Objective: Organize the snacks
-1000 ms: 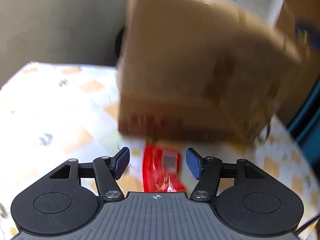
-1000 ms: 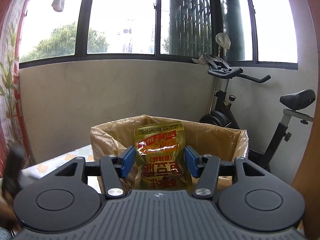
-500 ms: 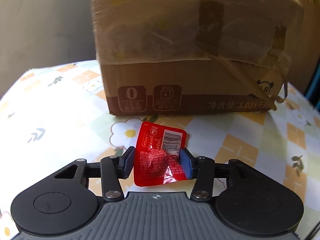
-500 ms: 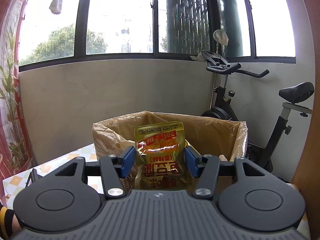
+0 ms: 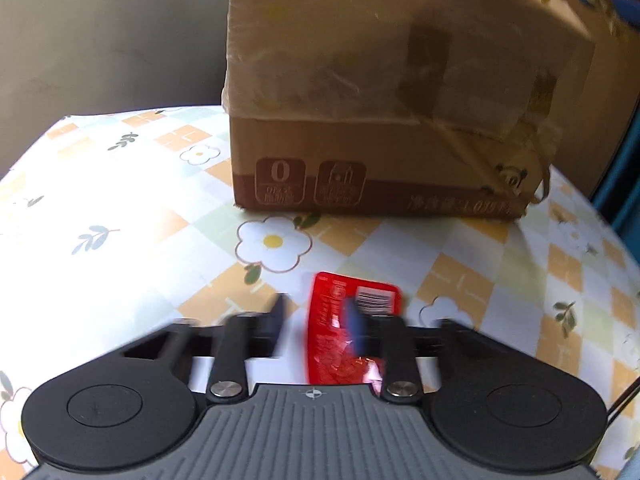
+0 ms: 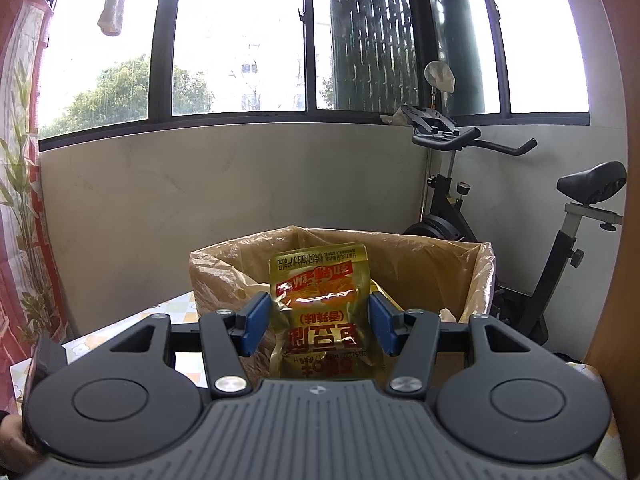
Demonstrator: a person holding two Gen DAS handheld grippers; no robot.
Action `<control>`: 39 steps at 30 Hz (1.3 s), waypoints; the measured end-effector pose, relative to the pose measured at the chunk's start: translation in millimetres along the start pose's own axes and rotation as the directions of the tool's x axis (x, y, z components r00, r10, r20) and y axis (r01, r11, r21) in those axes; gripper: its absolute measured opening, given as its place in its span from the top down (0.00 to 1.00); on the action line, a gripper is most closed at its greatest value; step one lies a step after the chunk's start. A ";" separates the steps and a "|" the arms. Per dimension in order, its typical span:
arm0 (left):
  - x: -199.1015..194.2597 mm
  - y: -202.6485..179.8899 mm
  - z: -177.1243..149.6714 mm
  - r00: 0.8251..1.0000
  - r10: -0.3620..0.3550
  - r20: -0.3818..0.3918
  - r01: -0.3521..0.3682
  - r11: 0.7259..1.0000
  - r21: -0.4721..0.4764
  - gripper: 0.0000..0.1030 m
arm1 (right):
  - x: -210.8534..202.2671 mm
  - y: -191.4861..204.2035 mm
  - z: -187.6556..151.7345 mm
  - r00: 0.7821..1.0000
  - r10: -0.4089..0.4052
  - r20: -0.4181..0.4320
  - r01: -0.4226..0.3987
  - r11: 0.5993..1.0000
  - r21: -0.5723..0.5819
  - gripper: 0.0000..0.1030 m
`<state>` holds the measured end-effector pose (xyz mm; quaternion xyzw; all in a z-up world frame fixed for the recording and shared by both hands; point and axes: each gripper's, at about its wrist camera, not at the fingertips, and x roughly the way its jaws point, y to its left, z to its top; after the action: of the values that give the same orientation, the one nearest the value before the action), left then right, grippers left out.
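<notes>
In the left wrist view a small red snack packet lies on the flowered tablecloth in front of a cardboard box lined with plastic. My left gripper is blurred; the packet sits by its right finger with a gap to the left finger. In the right wrist view my right gripper holds a yellow snack bag between its blue pads, raised in front of the open box.
An exercise bike stands right of the box by the wall. Windows run along the back. A plant stands at the left. The table edge curves at the right.
The left gripper was closed around the red packet half a second ago; now its fingers are wider and blurred, shifted left of the packet. The right gripper holds the yellow bag steady.
</notes>
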<state>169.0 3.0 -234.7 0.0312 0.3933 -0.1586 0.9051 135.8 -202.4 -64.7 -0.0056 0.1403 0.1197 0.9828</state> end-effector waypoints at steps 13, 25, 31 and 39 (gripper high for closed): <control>2.4 -22.4 -25.3 0.999 0.045 0.011 -0.046 0.998 0.051 0.40 | -4.3 -3.4 -2.9 1.000 0.002 0.000 -0.002 1.000 0.009 0.45; -0.6 -28.2 -31.3 0.999 0.027 0.046 -0.030 0.997 0.067 0.69 | -5.3 -0.9 -6.4 1.000 -0.003 -0.007 0.003 1.000 0.028 0.45; -10.5 -23.9 -27.4 0.997 0.008 0.071 -0.010 0.999 0.034 0.81 | -6.6 -1.1 -6.7 1.000 -0.010 -0.005 0.010 1.000 0.028 0.45; -59.9 -10.6 18.0 0.970 -0.001 0.242 0.005 1.000 -0.015 0.81 | -8.5 -0.3 -1.4 1.000 -0.016 0.010 0.016 1.000 0.004 0.45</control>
<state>140.0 5.5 -178.2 0.0039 0.2811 -0.1594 0.9464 127.6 -204.8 -63.7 -0.0040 0.1355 0.1117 0.9845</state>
